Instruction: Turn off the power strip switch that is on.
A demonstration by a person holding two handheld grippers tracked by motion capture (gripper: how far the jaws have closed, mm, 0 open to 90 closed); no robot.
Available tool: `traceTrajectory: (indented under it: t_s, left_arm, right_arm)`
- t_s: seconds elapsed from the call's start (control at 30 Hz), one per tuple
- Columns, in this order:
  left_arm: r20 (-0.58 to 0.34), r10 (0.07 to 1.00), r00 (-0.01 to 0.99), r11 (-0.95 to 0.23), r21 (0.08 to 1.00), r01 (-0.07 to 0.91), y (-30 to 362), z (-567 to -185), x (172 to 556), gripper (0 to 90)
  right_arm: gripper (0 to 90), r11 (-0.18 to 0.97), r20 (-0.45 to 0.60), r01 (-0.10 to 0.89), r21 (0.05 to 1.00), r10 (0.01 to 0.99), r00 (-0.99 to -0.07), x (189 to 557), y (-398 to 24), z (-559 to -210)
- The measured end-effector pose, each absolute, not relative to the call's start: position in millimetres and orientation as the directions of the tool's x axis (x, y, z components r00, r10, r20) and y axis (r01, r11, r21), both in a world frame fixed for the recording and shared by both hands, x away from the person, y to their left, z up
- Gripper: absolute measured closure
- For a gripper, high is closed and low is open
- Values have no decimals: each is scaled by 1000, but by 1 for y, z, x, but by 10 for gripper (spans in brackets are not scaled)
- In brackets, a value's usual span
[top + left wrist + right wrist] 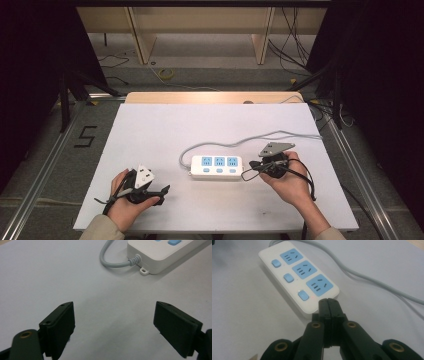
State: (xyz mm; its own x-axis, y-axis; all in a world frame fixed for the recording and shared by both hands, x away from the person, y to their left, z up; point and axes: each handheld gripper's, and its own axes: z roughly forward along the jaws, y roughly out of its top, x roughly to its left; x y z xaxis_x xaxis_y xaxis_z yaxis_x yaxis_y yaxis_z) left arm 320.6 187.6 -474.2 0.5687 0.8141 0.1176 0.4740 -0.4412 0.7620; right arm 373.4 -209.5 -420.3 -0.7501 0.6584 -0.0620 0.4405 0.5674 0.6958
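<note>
Left gripper (162,190): held in the person's left hand (125,202) near the counter's front edge, toward its front-left corner. Jaws spread wide with nothing between them; in the left gripper view (113,327) they frame bare counter (150,130), the power strip's cord end ahead.

Power strip (216,167): white, three blue sockets in a row with three blue buttons (288,278) alongside. Lies flat on the counter, right of centre and toward the front edge, between the two grippers. A small mounting tab (144,270) projects from its cord end.

Cord (250,139): grey, leaves the strip's left end, loops back and runs toward the counter's right edge.

Right gripper (251,165): held in the right hand (292,182), just beside the strip's right end. Jaws pressed together, holding nothing; in the right gripper view (328,302) the tips sit at the strip's near end, contact not discernible.
</note>
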Motion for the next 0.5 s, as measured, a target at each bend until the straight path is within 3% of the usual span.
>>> traceTrajectory:
  t_s: [0.5]
  left_arm:
    - [124,813,568,-445,762,470,187,-474,320,170]
  right_arm:
    - [900,593,-68,436,677,639,-766,377,-196,-419]
